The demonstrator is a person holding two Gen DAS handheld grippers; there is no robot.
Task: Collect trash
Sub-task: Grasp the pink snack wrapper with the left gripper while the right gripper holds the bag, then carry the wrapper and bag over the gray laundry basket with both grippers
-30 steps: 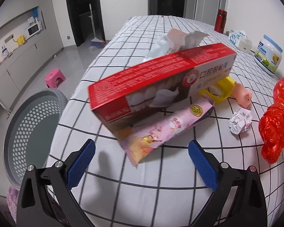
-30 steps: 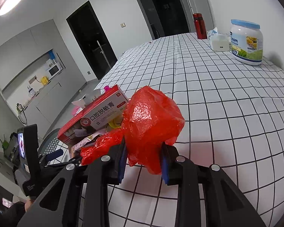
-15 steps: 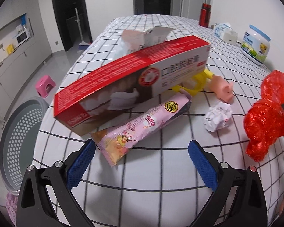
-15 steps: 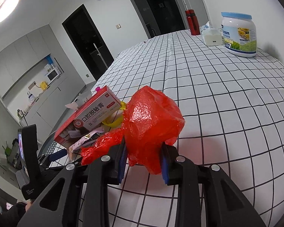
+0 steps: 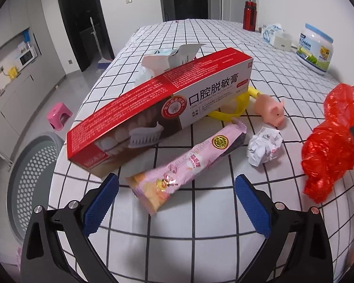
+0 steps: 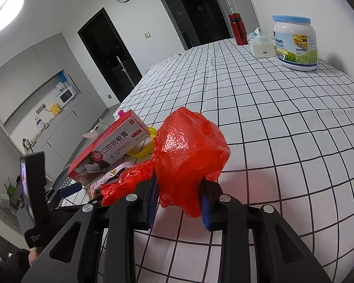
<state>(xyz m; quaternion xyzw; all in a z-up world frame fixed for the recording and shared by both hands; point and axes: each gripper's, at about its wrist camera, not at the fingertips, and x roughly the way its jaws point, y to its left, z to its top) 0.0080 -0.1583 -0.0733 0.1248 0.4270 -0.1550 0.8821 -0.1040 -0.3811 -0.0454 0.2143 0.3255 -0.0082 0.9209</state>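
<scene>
Left wrist: checked tablecloth (image 5: 200, 37), grey perforated bin (image 5: 28, 179) on floor, kitchen cabinets (image 5: 16, 87) behind

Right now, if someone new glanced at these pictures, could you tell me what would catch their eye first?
Probably the crumpled red plastic bag, bright against the black-and-white checked tablecloth and pinched in the right gripper. Next comes the long red toothpaste box near the table's edge, lying propped at a slant, with a pink snack wrapper in front of it, just ahead of the open left gripper.
</scene>
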